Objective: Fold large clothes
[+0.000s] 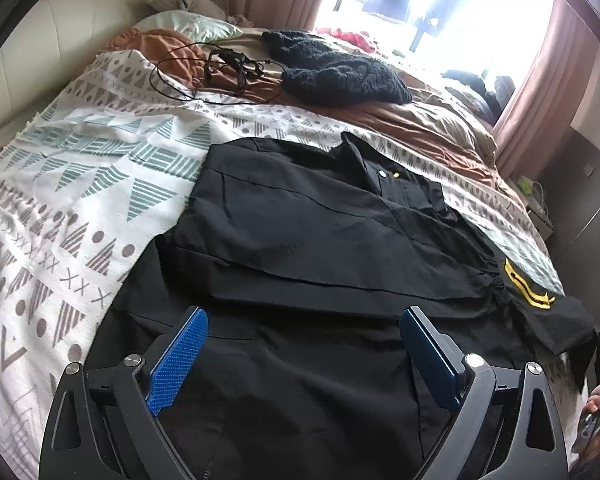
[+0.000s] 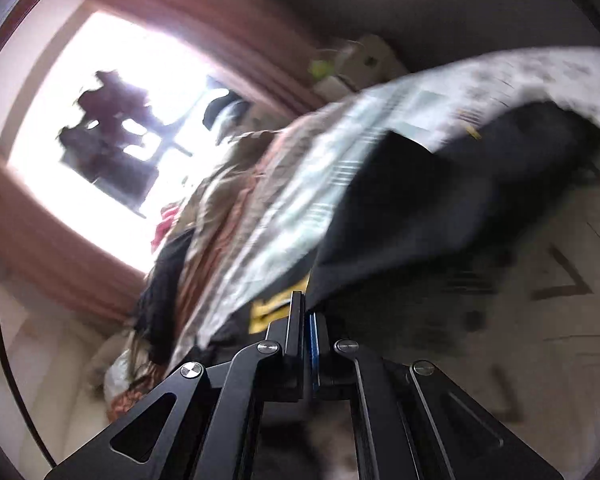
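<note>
Shirt [image 1: 320, 240], black, one, lies on patterned blanket [image 1: 72, 200], collar toward 12 o'clock. Left gripper [image 1: 304, 352] spread, empty. Right gripper [image 2: 306, 320] pinches sleeve edge [image 2: 400, 216] at 3 o'clock. Risk: thin pinch slips, since the blurred view suggests fast motion. Grippers: two.
</note>
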A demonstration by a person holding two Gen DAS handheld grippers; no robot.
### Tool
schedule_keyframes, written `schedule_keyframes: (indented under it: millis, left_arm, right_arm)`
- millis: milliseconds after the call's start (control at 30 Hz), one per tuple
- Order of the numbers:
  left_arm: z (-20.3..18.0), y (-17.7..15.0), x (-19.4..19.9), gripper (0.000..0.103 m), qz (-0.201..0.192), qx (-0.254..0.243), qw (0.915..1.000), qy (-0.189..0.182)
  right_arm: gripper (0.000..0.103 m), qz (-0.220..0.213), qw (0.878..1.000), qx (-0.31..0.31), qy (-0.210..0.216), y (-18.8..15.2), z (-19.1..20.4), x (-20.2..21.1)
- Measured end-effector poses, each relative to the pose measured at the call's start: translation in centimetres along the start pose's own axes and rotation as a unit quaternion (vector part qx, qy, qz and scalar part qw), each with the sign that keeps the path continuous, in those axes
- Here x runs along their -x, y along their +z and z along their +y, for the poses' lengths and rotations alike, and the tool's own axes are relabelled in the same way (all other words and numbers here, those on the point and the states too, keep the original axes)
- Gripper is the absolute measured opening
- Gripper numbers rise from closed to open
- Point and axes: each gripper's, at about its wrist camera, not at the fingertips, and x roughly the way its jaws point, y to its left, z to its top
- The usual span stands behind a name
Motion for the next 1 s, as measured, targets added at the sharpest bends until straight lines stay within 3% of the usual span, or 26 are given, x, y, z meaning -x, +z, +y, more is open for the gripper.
schedule_keyframes:
  millis: [267,533,867,1000]
  left_arm:
    - [2.1,0.4,1.3,0.097,-0.006,0.015,0.9999,-0.006]
    - [5.4,0.8,2.8,0.097,-0.015,0.049,0.9987,-0.007]
    - [8.1,1.2,3.1,0.097,-0.010,0.080,0.9966,-0.017]
    - [8.6,1.3,3.1,0.097,-0.010,0.083,0.9964,-0.017]
  right_arm:
    - [0.003,0.014,0.998,0.040,0.051,-2.3,7.7,0.8]
    - [0.003,0.037,0.989,0.081,0.119,-6.9,15.6,0.6]
    - [0.003,0.104,0.977,0.080,0.166,-14.6,20.5,-4.4]
    - [0.003,0.149,0.973,0.086,0.152,-17.7,20.8,-8.0]
